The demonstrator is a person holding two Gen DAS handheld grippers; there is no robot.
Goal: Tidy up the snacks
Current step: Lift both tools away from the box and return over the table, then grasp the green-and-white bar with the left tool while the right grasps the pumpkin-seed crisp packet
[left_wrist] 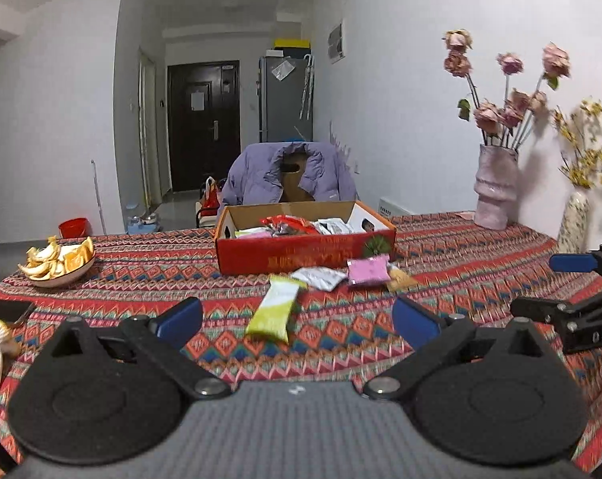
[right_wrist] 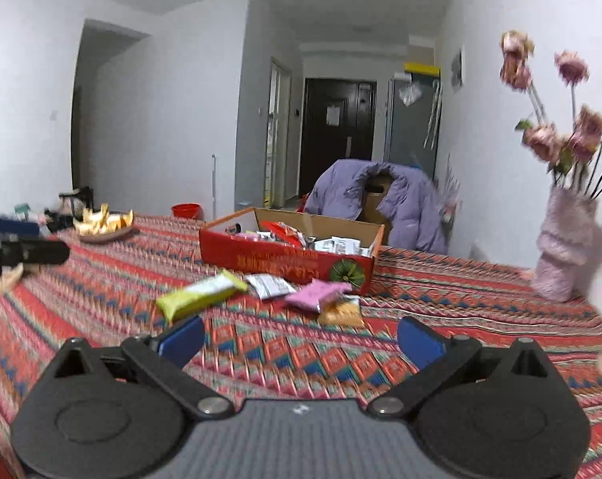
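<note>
Both the left gripper [left_wrist: 297,319] and the right gripper [right_wrist: 301,337] are held wide apart above the patterned desk [left_wrist: 141,279], with nothing between their blue pads. A red cardboard box [left_wrist: 305,249] partly filled with snack packets is seen at the far side of the desk. Just in front of it lie a green packet [left_wrist: 275,309], a silver packet [left_wrist: 321,277], a pink packet [left_wrist: 368,271] and an orange packet [right_wrist: 341,311], the pink one resting partly on the orange one.
</note>
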